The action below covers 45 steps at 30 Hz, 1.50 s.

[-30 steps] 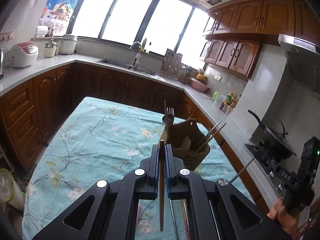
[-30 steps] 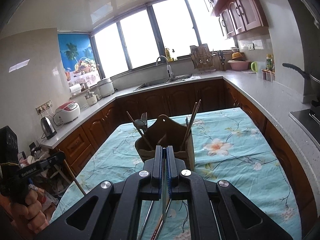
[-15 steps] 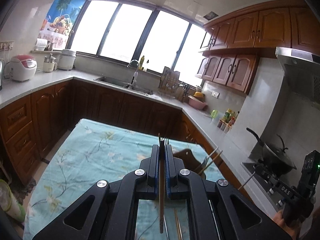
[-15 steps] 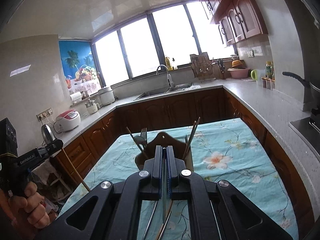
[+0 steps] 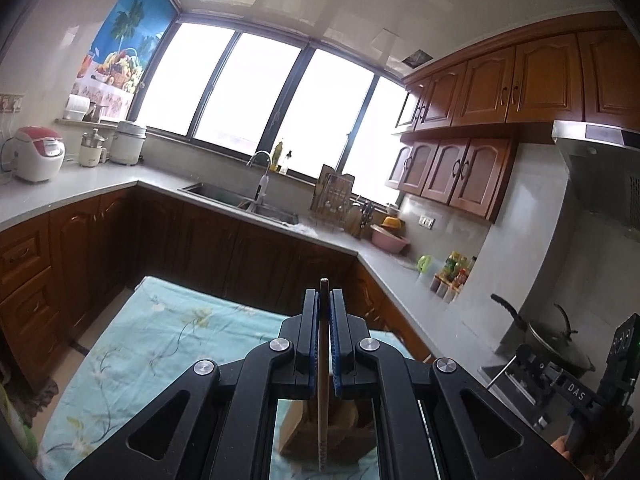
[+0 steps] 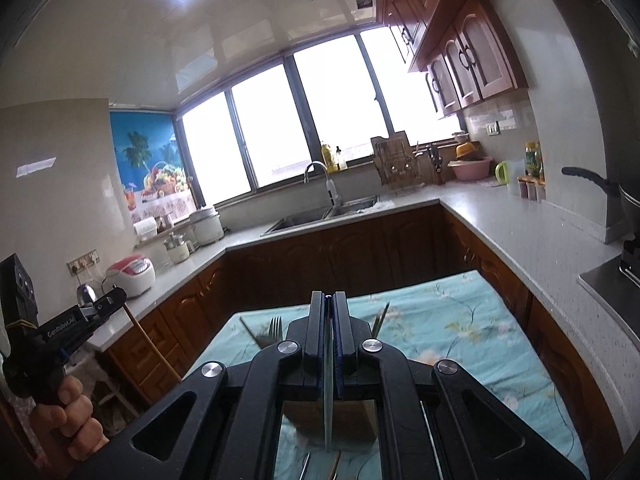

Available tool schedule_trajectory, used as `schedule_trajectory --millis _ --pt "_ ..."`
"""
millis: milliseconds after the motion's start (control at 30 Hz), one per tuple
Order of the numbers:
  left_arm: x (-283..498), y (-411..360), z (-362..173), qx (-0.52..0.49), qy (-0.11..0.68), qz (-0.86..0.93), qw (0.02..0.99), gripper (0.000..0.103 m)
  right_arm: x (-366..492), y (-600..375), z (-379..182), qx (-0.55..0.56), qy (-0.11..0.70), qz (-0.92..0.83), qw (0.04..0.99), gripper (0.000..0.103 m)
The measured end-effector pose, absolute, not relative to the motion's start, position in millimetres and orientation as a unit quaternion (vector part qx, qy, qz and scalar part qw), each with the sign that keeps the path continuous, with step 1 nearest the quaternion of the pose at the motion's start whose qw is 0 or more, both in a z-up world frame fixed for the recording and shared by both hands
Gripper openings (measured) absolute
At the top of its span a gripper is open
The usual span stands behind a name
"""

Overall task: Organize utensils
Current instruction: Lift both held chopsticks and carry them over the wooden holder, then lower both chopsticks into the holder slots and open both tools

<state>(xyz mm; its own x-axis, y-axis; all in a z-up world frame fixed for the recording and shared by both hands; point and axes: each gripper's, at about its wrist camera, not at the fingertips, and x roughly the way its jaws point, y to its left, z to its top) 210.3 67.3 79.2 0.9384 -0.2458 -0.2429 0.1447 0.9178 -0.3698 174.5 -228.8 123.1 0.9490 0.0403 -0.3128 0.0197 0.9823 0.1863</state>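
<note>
Since a second ago both my cameras have tipped upward: the wooden utensil holder that stood plainly ahead of the fingers now sits low, mostly hidden behind the gripper bodies, and far more ceiling and window fills each view. My left gripper is clamped tight on a wooden chopstick, which runs upright between the pads, its tip poking just above them. My right gripper is pinched just as narrowly on a thin flat metal utensil seen edge-on; I cannot tell what kind it is. The holder stands on the table's teal floral cloth, with a fork and chopsticks rising from it on either side of the right gripper. Loose utensils lie on the cloth below it. Around the table runs a grey countertop over dark wood cabinets, with a sink under the broad window, a rice cooker at the left and a black pan on the stove at the right. A hand grips the left tool's handle.
</note>
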Motion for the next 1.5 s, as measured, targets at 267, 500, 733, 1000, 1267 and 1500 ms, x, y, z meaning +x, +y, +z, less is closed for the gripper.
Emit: schedule_trajectory --millis 267,500,733,1000,1267,1500 --pt "242 60 70 -0.175 0.125 -0.1 0.972 0.003 197 -234 133 0.093 0.143 -0.004 0.985 0.004" --pt "266 55 53 -0.177 0.124 -0.097 0.972 0.003 215 -237 133 0.087 0.135 -0.012 0.987 0.004" --pt "289 51 34 -0.186 0.134 -0.091 0.969 0.003 231 -243 119 0.09 0.135 -0.016 0.987 0.004" --pt "310 44 10 -0.178 0.173 -0.083 0.965 0.004 243 -244 78 0.097 0.17 -0.011 0.981 0.004" --pt "318 38 9 -0.165 0.212 -0.083 0.96 0.004 248 -243 46 0.109 0.203 -0.011 0.973 0.004" --pt "326 32 14 -0.156 0.24 -0.088 0.954 0.005 246 -250 44 0.115 0.205 -0.018 0.972 0.004"
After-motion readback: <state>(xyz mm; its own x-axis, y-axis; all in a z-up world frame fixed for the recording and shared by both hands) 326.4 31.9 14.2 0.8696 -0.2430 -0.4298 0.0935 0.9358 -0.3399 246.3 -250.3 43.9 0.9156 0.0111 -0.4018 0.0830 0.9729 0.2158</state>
